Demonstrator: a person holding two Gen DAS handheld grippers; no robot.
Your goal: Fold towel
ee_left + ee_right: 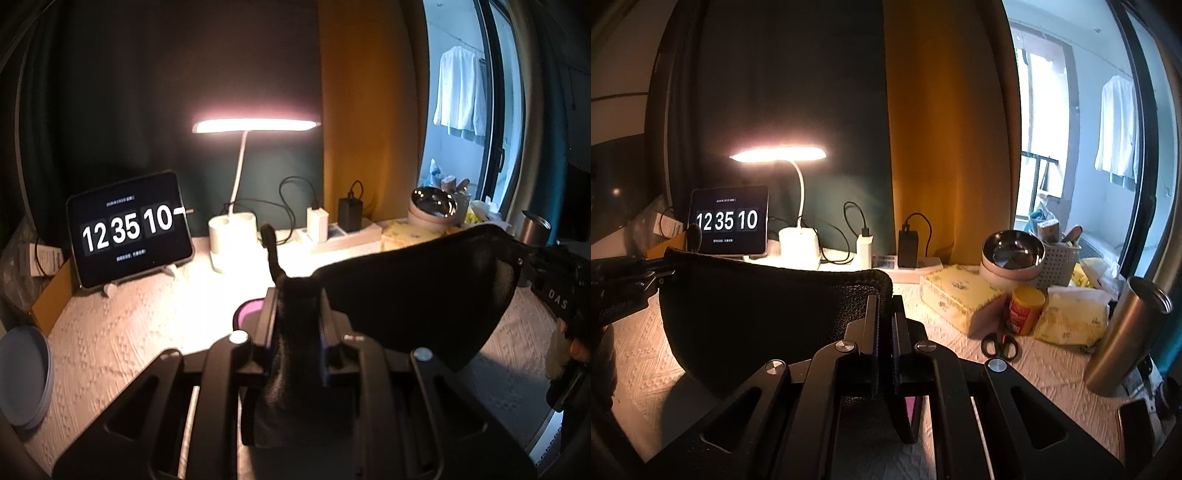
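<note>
Left wrist view: the left claw (295, 314) is pinching one top corner of the black towel (417, 295). The right claw (884, 325) pinches the other corner. The towel (768, 314) hangs in the air between them, above the white table cloth (122, 332), near the lamp (255, 125). I think the folding has only begun. No neat fold shows yet.

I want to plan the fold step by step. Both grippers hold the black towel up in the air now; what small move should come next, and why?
Probably lower both grippers together until the hanging edge meets the table. The towel hangs stretched above it, pinched by the left gripper and the right gripper, and its lower edge sags in a curve.
</note>
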